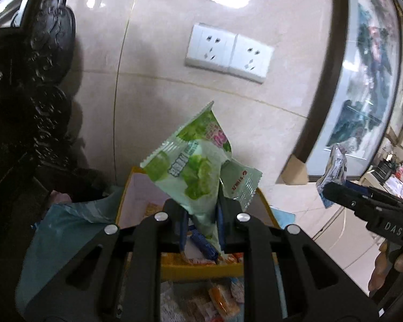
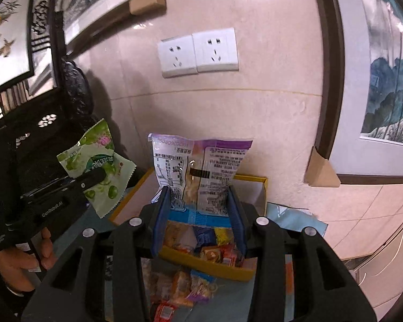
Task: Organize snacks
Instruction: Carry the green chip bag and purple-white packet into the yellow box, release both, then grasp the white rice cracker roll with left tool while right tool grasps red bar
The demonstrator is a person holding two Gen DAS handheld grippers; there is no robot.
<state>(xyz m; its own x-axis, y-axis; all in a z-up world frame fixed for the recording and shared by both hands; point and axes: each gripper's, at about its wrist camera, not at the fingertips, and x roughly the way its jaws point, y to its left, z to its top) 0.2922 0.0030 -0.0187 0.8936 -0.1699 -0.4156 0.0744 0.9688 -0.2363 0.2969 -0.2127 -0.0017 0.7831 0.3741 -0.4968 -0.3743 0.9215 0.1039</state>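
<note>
The left gripper (image 1: 201,214) pinches a green snack packet (image 1: 196,166); the right gripper (image 2: 198,209) clamps a purple-topped snack bag (image 2: 198,169) above the yellow box (image 2: 258,179). Both slick wrappers may slip outside its walls.

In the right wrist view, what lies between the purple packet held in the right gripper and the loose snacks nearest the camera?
The yellow box, with small wrapped snacks inside, lies below the purple packet, before the loose snacks. The right wrist view shows it.

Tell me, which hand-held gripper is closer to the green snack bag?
Left. The left hand-held gripper is shut on the green snack bag; the right hand-held gripper holds a purple snack bag off to its side.
</note>
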